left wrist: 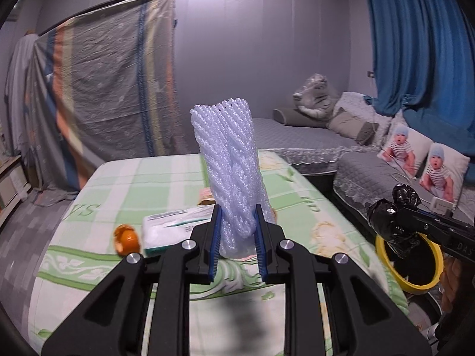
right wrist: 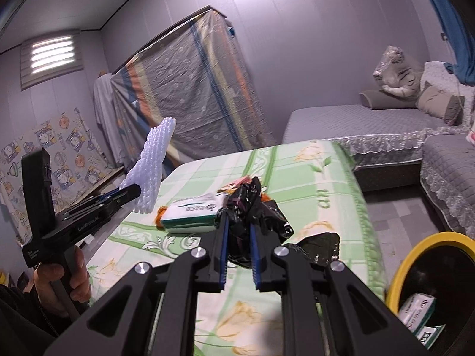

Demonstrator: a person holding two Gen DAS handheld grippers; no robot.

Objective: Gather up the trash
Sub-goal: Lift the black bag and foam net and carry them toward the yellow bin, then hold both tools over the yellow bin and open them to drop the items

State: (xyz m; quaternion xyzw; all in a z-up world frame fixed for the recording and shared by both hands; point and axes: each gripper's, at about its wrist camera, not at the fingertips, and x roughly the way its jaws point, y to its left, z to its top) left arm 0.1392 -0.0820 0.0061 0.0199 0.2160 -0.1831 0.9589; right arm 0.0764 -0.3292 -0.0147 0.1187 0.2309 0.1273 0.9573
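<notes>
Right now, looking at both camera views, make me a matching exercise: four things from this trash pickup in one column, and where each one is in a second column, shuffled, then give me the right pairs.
Things
1. white foam net
2. crumpled black plastic bag
3. green and white box
4. orange peel

Places
A. lying on the green checked cloth, right of the orange peel in the left wrist view
B. clamped in the right hand-held gripper
C. lying on the cloth near its left edge in the left wrist view
D. clamped upright in the left hand-held gripper

Pairs: 1-D, 2-B, 3-A, 4-C
</notes>
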